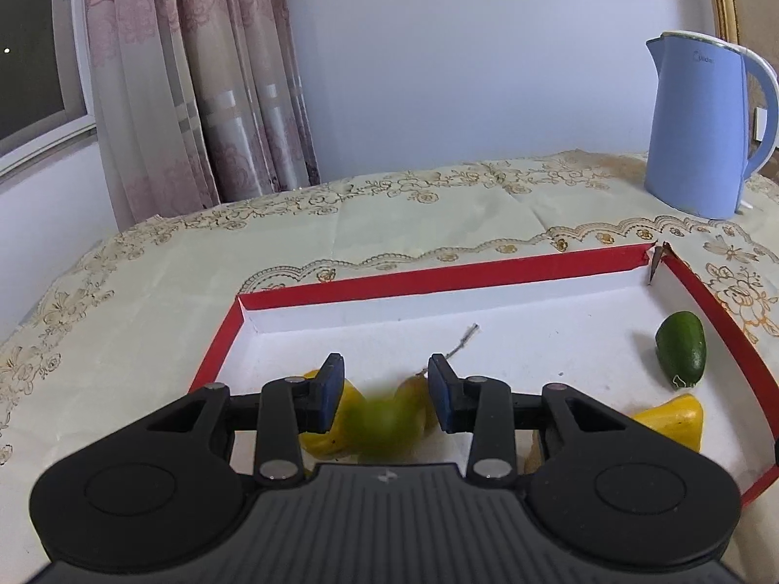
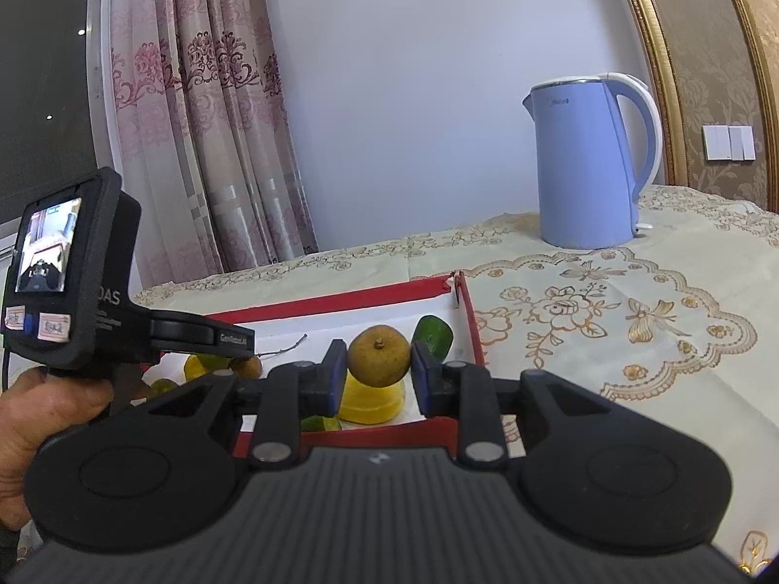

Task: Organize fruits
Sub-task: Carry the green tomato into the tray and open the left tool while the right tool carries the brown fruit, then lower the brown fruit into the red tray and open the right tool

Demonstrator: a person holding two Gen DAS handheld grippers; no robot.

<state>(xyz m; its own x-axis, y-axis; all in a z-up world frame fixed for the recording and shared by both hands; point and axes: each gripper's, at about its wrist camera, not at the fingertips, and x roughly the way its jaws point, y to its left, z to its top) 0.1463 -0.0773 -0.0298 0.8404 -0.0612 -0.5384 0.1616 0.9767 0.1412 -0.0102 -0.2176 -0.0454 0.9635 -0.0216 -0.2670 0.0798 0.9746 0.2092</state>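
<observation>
A red-rimmed tray [image 1: 438, 277] with a white floor lies on the tablecloth. My left gripper [image 1: 387, 392] hovers low over its near left part with the pads apart. A motion-blurred green fruit [image 1: 382, 421] sits between and just under them, touching neither pad. Yellow fruit [image 1: 326, 433] lies beneath it, and a brownish one [image 1: 414, 389] is beside the right pad. A green oval fruit [image 1: 681, 348] and a yellow piece [image 1: 676, 418] lie at the tray's right side. My right gripper [image 2: 380, 370] is shut on a round brown fruit [image 2: 380, 355], held above a yellow fruit [image 2: 372, 401] in the tray [image 2: 341, 299].
A blue electric kettle [image 1: 701, 126] [image 2: 584, 160] stands on the embroidered tablecloth [image 2: 608, 331] behind and right of the tray. A dry twig [image 1: 465, 338] lies on the tray floor. A hand [image 2: 48, 413] holds the left tool's screen housing [image 2: 73, 267]. Curtains and a wall stand behind the table.
</observation>
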